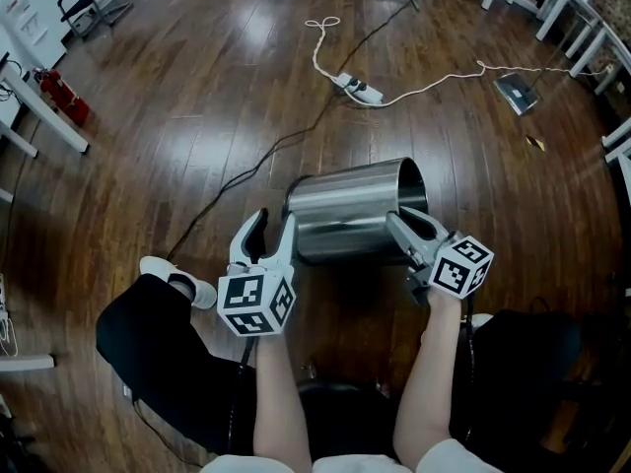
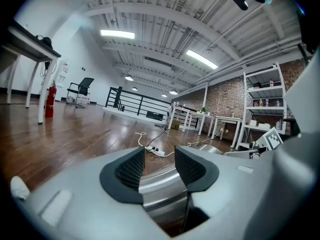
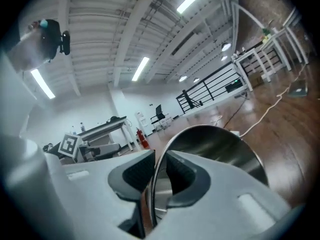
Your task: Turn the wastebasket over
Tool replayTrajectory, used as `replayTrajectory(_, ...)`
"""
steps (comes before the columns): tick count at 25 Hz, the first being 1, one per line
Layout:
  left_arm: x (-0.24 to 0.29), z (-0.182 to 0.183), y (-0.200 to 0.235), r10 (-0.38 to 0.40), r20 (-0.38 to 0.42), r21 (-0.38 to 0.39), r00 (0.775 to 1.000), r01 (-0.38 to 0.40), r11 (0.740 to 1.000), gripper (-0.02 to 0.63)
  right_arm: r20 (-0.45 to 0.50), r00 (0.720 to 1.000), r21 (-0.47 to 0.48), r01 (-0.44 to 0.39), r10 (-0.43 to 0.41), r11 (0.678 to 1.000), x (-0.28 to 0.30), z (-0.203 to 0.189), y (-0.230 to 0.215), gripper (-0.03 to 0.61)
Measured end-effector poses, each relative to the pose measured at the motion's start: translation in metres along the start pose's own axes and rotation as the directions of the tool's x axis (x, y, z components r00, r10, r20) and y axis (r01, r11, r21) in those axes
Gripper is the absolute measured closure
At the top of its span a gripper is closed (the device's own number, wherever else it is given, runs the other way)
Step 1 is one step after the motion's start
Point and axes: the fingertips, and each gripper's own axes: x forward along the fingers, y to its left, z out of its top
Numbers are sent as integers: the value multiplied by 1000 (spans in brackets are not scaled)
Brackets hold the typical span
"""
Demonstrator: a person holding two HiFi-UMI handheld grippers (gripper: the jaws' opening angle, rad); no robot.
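Stainless-steel wastebasket [image 1: 350, 215] lying on its side at the centre of the head view, over the dark wooden floor [image 1: 197, 116]; open mouth toward 2 o'clock, closed base toward 9 o'clock. Whether it rests on the floor or is held clear of it cannot be told.

Right gripper [image 1: 409, 227] at the mouth. Its jaws are pinched onto the rim, one finger inside the basket and one outside, the thin steel edge filling the narrow gap between the pads [image 3: 137, 176].

Left gripper [image 1: 274, 220] at the base end. Its jaws stand apart and clamp nothing; the curved steel wall shows in the gap between them, and the finger nearer the basket lies against the base edge.

Surroundings: white power strip [image 1: 360, 90] with its looping white cable at 12 o'clock, well apart from the basket; red fire extinguishers [image 1: 64, 92] at 10 o'clock; the person's white shoe [image 1: 177, 279] at 8 o'clock, near the left gripper.
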Motion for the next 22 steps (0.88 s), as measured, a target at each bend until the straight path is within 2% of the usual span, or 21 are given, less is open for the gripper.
replayTrajectory(2, 3, -3, -8, -18, -16, 10, 1000, 18, 1000, 403, 25, 997, 44, 76, -78, 996, -17, -3, -25, 522)
replayTrajectory(4, 6, -1, -18, -39, -18, 26, 999, 40, 999, 403, 6, 989, 92, 148, -149, 985, -31, -15, -48, 515)
replayTrajectory(7, 9, 0, -29, -67, -18, 38, 998, 67, 997, 403, 27, 962, 231, 258, -271, 938, -57, -34, -83, 508)
replayTrajectory(9, 12, -6, -34, -81, -36, 37, 996, 82, 996, 403, 58, 928, 372, 321, -367, 871, -80, -50, -108, 492)
replayTrajectory(11, 18, -20, -41, -94, -69, 34, 993, 97, 995, 403, 71, 880, 519, 370, -470, 771, -106, -71, -133, 472)
replayTrajectory(13, 29, -43, -51, -113, -127, 25, 985, 117, 993, 410, 80, 832, 636, 382, -549, 671, -129, -93, -152, 452)
replayTrajectory(14, 35, -57, -57, -129, -159, 14, 979, 133, 991, 410, 88, 817, 657, 383, -570, 650, -134, -98, -156, 422)
replayTrajectory(17, 52, -84, -73, -178, -216, -15, 960, 179, 984, 410, 60, 809, 617, 430, -585, 659, -135, -98, -156, 419)
replayTrajectory(19, 68, -90, -74, -177, -217, 0, 960, 181, 983, 410, 7, 803, 571, 486, -596, 661, -136, -102, -156, 411)
replayTrajectory(20, 77, -93, -72, -172, -216, 12, 961, 179, 984, 410, -34, 792, 529, 532, -610, 661, -138, -106, -157, 350)
replayTrajectory(21, 86, -96, -70, -172, -222, 23, 960, 182, 983, 408, -80, 778, 481, 578, -623, 659, -141, -110, -157, 248)
replayTrajectory(22, 95, -100, -69, -179, -236, 32, 955, 191, 981, 393, -124, 771, 440, 607, -625, 662, -144, -113, -156, 205)
